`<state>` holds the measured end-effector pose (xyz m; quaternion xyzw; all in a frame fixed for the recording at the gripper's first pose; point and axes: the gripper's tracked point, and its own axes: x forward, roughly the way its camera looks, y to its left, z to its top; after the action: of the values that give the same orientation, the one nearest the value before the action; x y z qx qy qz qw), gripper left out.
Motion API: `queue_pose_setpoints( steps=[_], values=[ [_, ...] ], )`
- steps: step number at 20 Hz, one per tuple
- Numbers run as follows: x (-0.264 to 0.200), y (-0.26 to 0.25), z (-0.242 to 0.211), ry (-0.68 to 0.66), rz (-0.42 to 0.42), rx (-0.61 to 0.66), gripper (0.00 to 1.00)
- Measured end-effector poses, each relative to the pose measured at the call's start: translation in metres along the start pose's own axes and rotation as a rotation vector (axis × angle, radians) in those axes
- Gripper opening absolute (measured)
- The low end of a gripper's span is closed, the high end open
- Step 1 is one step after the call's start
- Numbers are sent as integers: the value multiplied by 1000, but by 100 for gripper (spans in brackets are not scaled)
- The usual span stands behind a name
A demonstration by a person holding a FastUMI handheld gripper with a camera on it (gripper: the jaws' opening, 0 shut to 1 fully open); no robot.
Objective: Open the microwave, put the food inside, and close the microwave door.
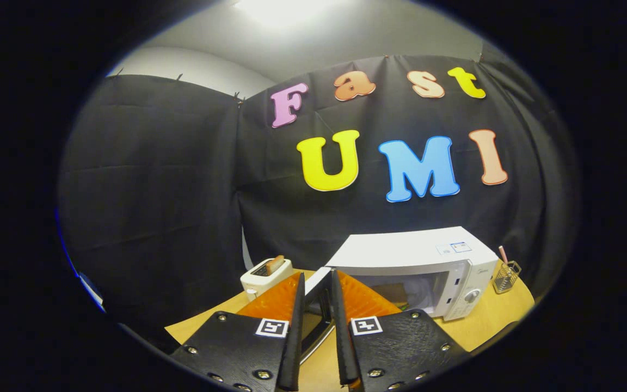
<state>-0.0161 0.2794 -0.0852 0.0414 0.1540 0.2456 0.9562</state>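
Gripper view: your largest item is the wooden table [487, 321], with the white microwave [417, 261] standing on it beyond the fingers and a little to their right. Its door [313, 296] hangs swung out toward you, edge-on, and the lit cavity [409, 291] is exposed. An orange mat [368, 299] lies under the fingers, in front of the oven. Left of the microwave sits a white toaster [266, 275] with a slice of toast [275, 264] standing in its slot. Right of the microwave, near the table edge, is a small wire holder [506, 276]. Your gripper [318, 283] has its fingers [297, 326] drawn close, a narrow gap between them; the door edge sits in that gap. You cannot tell whether both fingers press on it.
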Motion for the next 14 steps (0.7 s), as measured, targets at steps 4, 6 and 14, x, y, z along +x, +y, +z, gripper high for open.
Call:
queue_pose_setpoints(
  steps=[4,6,14],
  values=[
    [-4,24,13,-61,32,-26,4],
    [1,48,10,-45,104,-22,4],
    [3,129,-19,11,309,-38,4]
  ],
)
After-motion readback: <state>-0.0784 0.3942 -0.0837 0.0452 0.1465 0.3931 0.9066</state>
